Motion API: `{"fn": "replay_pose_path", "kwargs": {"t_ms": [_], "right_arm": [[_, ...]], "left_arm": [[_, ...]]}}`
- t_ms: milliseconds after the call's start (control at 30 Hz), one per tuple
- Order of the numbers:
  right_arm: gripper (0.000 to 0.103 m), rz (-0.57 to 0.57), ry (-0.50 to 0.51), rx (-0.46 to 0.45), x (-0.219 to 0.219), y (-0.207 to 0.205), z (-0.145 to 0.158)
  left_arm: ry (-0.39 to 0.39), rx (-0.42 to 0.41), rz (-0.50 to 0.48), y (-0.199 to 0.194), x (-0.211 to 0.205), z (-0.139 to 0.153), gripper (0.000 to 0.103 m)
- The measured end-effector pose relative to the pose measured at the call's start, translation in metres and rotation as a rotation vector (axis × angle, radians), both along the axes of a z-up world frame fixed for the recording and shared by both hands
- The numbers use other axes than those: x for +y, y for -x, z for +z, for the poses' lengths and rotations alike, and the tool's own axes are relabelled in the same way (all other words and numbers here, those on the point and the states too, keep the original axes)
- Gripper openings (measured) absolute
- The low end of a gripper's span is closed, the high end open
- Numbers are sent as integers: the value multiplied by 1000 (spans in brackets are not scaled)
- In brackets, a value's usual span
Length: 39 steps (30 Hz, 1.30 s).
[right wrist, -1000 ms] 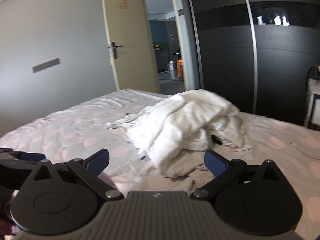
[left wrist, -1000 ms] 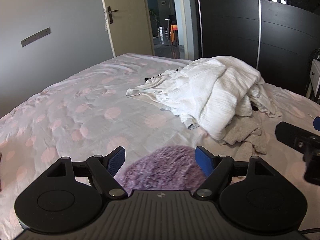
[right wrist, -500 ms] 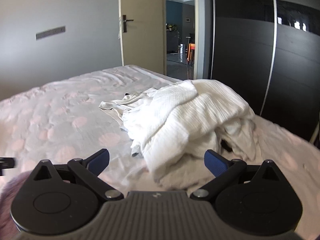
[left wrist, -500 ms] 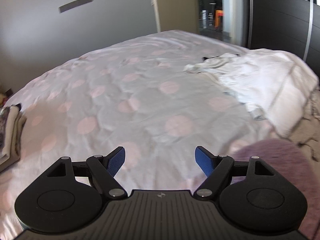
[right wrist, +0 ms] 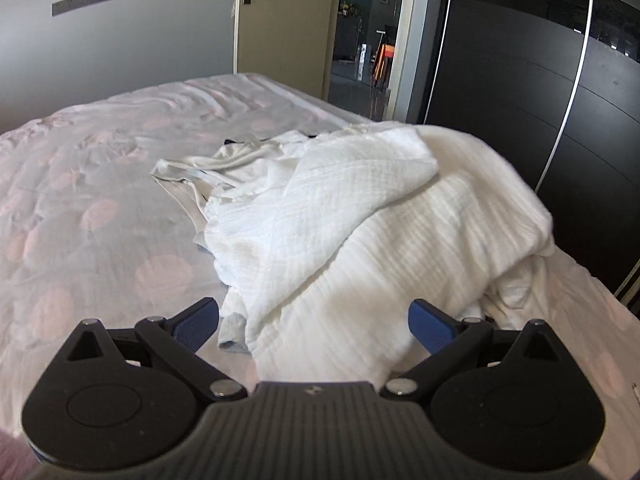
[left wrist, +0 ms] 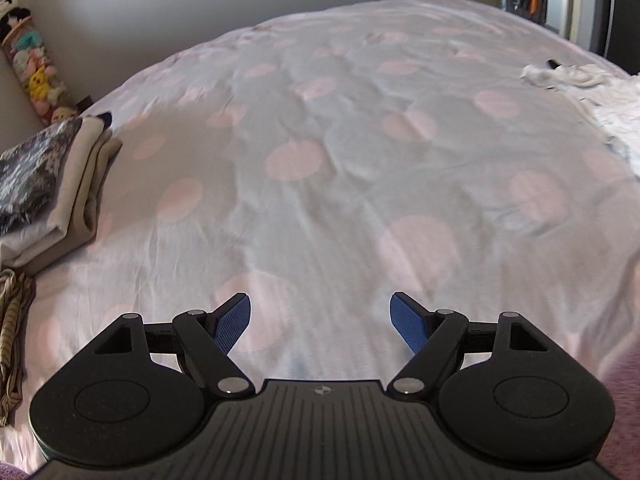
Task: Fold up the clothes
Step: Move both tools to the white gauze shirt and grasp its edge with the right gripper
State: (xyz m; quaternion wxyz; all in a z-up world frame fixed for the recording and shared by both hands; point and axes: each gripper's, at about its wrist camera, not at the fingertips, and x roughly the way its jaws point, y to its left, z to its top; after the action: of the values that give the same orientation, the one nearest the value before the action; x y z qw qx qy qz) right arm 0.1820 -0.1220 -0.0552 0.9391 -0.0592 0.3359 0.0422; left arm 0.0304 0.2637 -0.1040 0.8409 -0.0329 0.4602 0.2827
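A heap of white crumpled clothes lies on the bed right in front of my right gripper, which is open and empty with the heap's near edge between its fingers. The heap's left end shows at the right edge of the left wrist view. My left gripper is open and empty over bare bedsheet. A purple fluffy garment shows at the lower right of the left wrist view.
The bed has a white sheet with pink dots. A stack of folded clothes sits at its left edge, a striped garment below it. A dark wardrobe and an open door stand beyond the bed.
My left gripper has swung left, away from the purple garment and the white heap, toward the folded stack. My right gripper has moved closer to the white heap. Both stayed open.
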Motion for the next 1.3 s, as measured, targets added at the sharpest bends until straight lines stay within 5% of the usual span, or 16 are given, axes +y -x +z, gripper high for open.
{"fn": "replay_pose_path", "kwargs": {"t_ms": [133, 267, 367, 600, 933, 1300], "right_arm": [[99, -35, 20, 14, 5, -34, -9], [72, -85, 52, 26, 8, -66, -15], [62, -117, 52, 52, 3, -82, -16], [24, -44, 121, 18, 7, -61, 2], [18, 81, 96, -59, 40, -26, 50], [17, 338, -37, 0, 100, 39, 62]], "left_arm": [[36, 24, 41, -3, 18, -16, 77], [61, 38, 65, -8, 28, -28, 77], [64, 39, 64, -13, 30, -32, 77], [61, 34, 55, -13, 29, -30, 77], [35, -34, 58, 4, 24, 1, 77], [8, -75, 64, 31, 23, 28, 77]]}}
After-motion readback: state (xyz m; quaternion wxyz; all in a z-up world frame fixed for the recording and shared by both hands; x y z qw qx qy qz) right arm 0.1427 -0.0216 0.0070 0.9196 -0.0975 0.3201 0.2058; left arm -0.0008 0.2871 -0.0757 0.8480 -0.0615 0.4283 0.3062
